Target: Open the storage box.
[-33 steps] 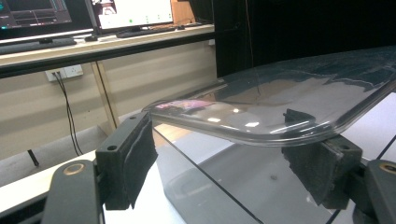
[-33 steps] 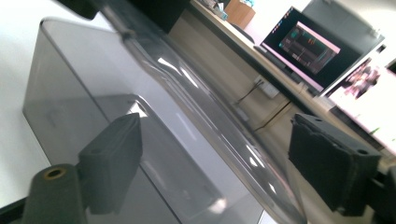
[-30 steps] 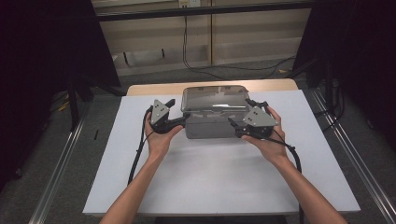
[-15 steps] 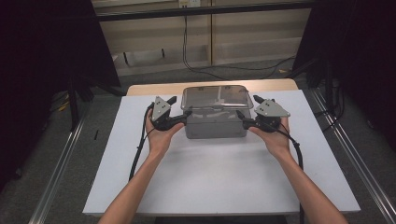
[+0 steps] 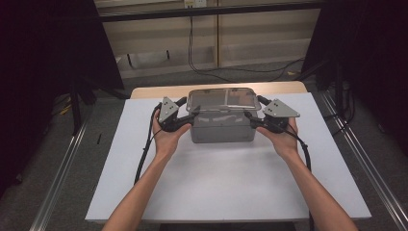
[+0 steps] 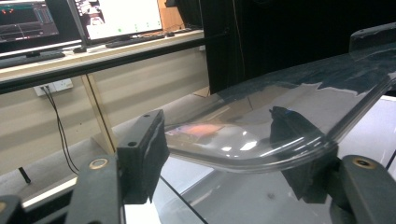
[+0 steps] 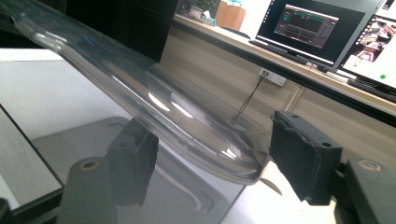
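- A grey rectangular plastic box [image 5: 222, 127] with a clear, glossy plastic lid [image 5: 223, 98] stands on the white worktop [image 5: 226, 187], toward its far edge and about midway between left and right.
- The left tongs [image 5: 190, 111] are at the lid's left end and the right tongs [image 5: 251, 114] at its right end, each held in a hand beside the box.
- Both pairs of tongs have just been closing. In the left gripper view the lid's rounded rim [image 6: 261, 154] lies between the jaws, and the right-hand jaw looks to be against it while the other stands a little off; in the right gripper view the rim [image 7: 219, 163] sits in the gap with the right-hand jaw clearly apart from it. Neither pair looks clamped, so they stand half closed around the rim.
- To do this well, I would finish both closures together, biting on the rim's thick edge rather than the slippery dome, then lift evenly so the lid does not tilt or jam.
- Room is good: the near worktop is bare for setting the lid down, while the far edge is just behind the box.
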`<state>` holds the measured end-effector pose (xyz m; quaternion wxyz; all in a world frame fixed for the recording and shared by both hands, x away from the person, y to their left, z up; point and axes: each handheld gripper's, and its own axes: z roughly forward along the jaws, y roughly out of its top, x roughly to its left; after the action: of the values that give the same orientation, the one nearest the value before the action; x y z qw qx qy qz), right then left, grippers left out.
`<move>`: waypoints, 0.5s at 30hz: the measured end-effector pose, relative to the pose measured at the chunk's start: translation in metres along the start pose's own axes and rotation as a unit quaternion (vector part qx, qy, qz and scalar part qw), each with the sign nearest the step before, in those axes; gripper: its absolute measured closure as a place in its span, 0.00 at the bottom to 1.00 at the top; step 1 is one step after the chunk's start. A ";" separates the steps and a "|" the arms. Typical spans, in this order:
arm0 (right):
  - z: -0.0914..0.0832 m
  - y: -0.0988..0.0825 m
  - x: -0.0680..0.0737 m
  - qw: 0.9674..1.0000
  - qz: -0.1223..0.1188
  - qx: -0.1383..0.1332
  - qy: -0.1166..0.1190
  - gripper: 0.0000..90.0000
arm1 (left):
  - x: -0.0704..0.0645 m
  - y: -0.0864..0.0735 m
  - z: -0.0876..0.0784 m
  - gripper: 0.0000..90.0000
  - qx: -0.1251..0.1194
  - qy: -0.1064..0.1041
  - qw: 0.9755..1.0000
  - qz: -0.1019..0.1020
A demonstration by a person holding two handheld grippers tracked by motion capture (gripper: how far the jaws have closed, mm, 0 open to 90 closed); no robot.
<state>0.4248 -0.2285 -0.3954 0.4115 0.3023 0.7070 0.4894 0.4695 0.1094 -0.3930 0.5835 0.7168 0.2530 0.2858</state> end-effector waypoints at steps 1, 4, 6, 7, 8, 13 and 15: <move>0.000 -0.001 0.000 1.000 -0.002 0.002 0.000 0.38 | 0.000 0.000 0.000 0.43 0.001 0.001 1.000 0.002; 0.001 0.000 -0.001 1.000 0.001 -0.002 0.002 0.42 | 0.001 0.000 0.000 0.45 0.003 -0.001 1.000 0.008; 0.001 0.002 -0.001 1.000 0.003 -0.005 0.006 0.45 | 0.001 0.001 0.000 0.46 0.004 -0.001 1.000 0.012; 0.002 0.003 -0.002 1.000 0.000 -0.006 0.008 0.46 | 0.001 0.002 0.000 0.46 0.004 -0.002 1.000 0.013; 0.002 0.004 -0.002 1.000 -0.003 -0.007 0.008 0.47 | 0.001 0.002 0.000 0.47 0.004 -0.002 1.000 0.015; 0.003 0.004 -0.002 1.000 0.001 -0.015 0.011 0.49 | 0.002 0.005 0.000 0.49 0.005 -0.004 1.000 0.019; 0.003 0.004 -0.004 1.000 0.008 -0.020 0.009 0.52 | 0.002 0.006 0.000 0.49 0.005 -0.004 1.000 0.016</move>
<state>0.4299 -0.2293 -0.3914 0.4076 0.2951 0.6982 0.5092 0.4714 0.1100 -0.3873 0.5761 0.7252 0.2401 0.2909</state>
